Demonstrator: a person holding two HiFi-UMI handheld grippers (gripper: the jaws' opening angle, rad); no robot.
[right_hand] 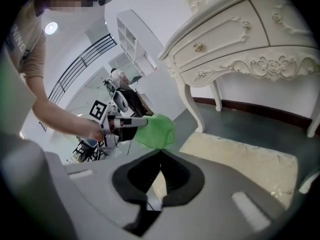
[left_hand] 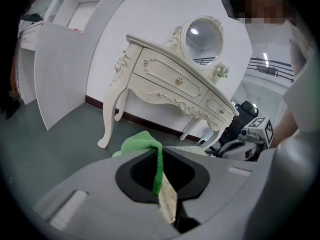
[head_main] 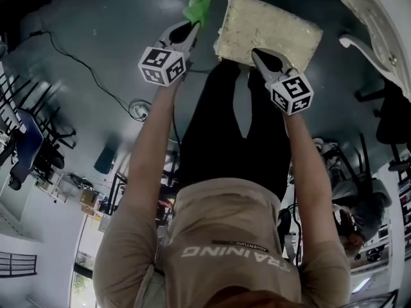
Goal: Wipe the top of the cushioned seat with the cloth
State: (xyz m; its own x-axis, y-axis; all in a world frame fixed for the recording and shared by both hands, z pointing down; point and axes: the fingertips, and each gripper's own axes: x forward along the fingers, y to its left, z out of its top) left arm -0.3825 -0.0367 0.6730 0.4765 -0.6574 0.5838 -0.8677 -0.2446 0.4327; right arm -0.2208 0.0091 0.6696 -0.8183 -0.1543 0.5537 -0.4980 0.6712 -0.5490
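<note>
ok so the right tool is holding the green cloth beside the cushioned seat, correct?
No, the left tool holds the green cloth beside the cushioned seat. The left gripper view shows the cloth pinched in its jaws; the right tool is shut on nothing.

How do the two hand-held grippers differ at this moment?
The left gripper pinches the green cloth; the right gripper is shut on nothing. The left gripper hangs beside the cushioned seat; the right gripper is over its near edge. Both have jaws closed.
</note>
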